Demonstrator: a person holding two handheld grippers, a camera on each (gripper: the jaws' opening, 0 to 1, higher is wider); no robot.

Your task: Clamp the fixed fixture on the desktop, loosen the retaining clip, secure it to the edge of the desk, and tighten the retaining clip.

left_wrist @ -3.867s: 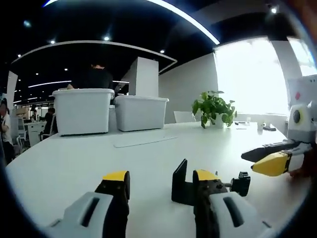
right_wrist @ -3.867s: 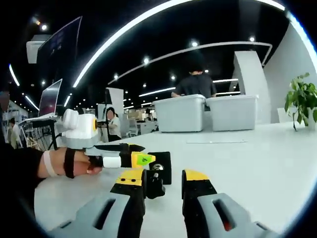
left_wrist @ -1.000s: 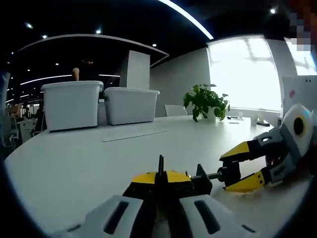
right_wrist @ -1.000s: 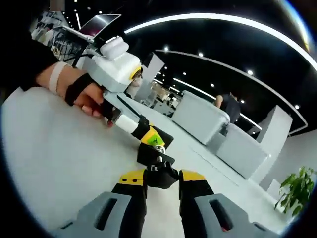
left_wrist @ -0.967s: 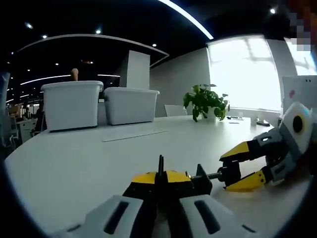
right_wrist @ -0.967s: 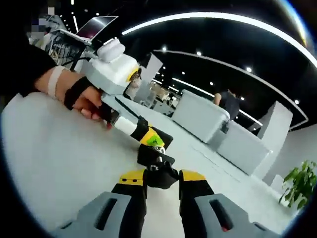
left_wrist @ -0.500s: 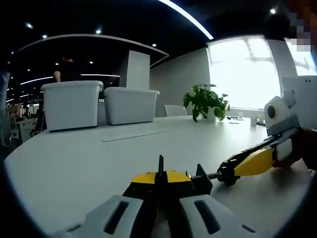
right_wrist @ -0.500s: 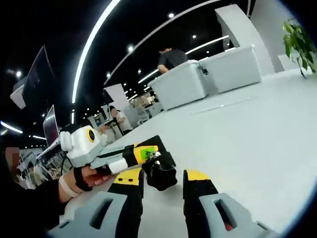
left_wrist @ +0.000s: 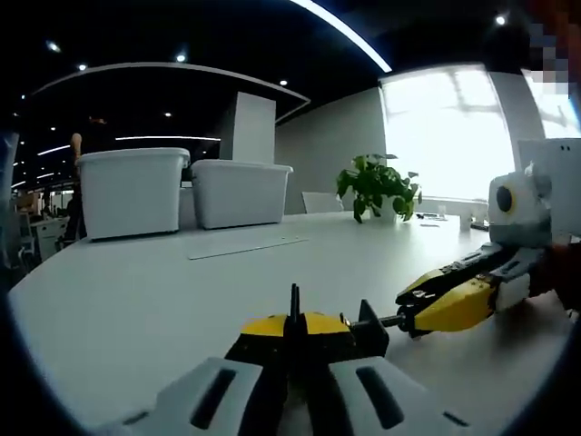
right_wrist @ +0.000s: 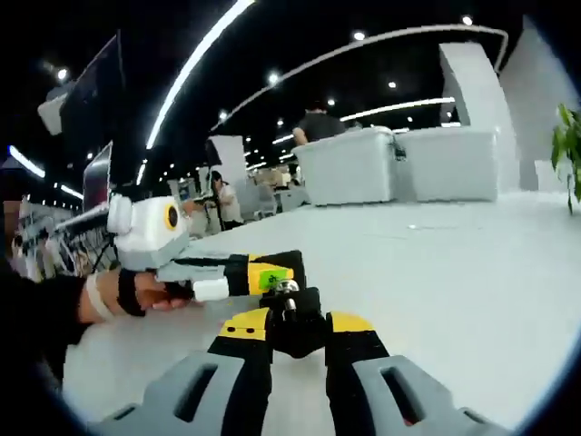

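Left hand-held gripper (left_wrist: pixel 292 325) pinches the black fixture (left_wrist: pixel 293 313) low over the white desk (left_wrist: pixel 136 291); right hand-held gripper (right_wrist: pixel 299 322) grips its screw knob (right_wrist: pixel 298 331).

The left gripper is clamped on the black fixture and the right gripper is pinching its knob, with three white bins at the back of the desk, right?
Not quite: there are two white bins, as the left gripper view shows. The left gripper does clamp the black fixture, and the right gripper pinches its knob.
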